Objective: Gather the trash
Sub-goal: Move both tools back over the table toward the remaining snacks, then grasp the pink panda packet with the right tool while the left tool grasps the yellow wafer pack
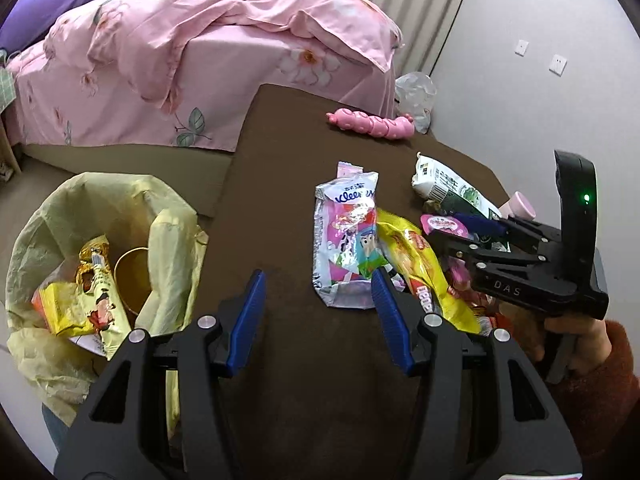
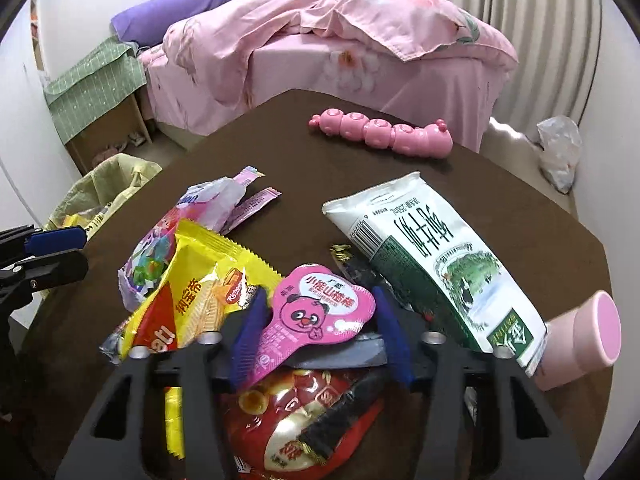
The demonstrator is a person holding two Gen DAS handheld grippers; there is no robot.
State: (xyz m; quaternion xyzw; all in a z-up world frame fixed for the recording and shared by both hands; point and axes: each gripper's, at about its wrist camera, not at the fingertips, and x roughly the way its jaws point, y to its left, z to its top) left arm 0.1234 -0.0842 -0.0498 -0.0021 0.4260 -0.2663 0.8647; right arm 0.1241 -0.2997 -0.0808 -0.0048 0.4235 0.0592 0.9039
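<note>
Wrappers lie in a heap on the brown table (image 1: 304, 168): a Kleenex tissue pack (image 1: 348, 236), a yellow snack bag (image 1: 424, 268), a pink panda wrapper (image 2: 316, 316), a red snack bag (image 2: 296, 428) and a white milk carton (image 2: 436, 256). My left gripper (image 1: 318, 292) is open and empty above the table, its right finger at the tissue pack's edge. My right gripper (image 2: 316, 312) is open, its fingers on either side of the pink panda wrapper. The bin with a yellow liner (image 1: 80, 272) stands at the table's left and holds several wrappers.
A pink caterpillar toy (image 2: 384, 136) lies at the table's far side. A pink cup (image 2: 580, 340) lies on its side by the carton. A bed with a pink quilt (image 1: 200, 52) stands behind the table. A clear plastic bag (image 1: 416, 96) sits by the wall.
</note>
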